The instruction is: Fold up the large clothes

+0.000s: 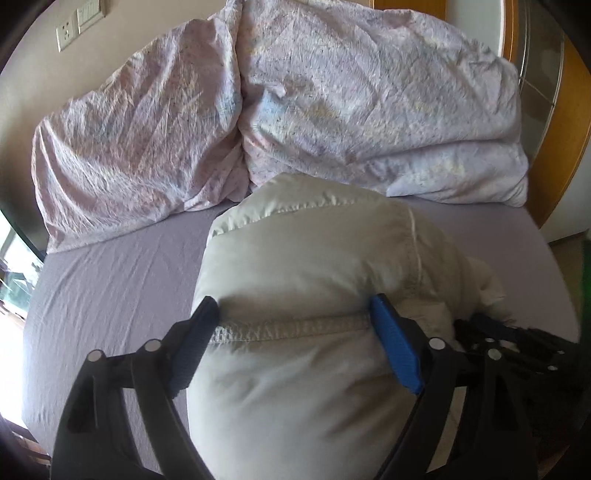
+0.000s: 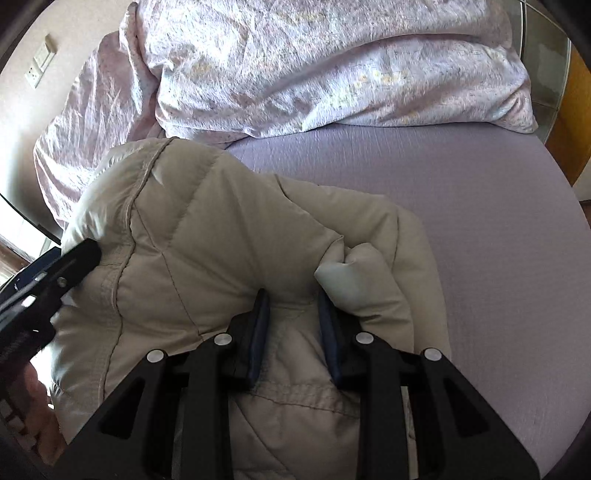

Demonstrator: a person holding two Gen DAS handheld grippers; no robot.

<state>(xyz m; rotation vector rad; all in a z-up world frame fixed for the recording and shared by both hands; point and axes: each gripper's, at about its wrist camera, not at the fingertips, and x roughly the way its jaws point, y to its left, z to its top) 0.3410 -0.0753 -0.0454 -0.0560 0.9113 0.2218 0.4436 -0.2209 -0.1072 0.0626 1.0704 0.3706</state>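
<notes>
A pale beige puffer jacket (image 1: 314,258) lies bunched on the lilac bed sheet (image 1: 110,280). My left gripper (image 1: 295,314) has its jaws wide apart, straddling a thick fold of the jacket along a stitched seam. In the right wrist view the jacket (image 2: 207,240) fills the lower left. My right gripper (image 2: 293,306) has its jaws close together with a bunch of the jacket's fabric pinched between them. The left gripper (image 2: 55,273) shows at the left edge, on the jacket's left side.
A crumpled pink floral duvet (image 1: 258,92) is heaped at the far end of the bed, also in the right wrist view (image 2: 314,62). Bare sheet (image 2: 480,221) lies to the right. A wooden door frame (image 1: 565,129) stands at right, wall sockets (image 1: 68,31) at upper left.
</notes>
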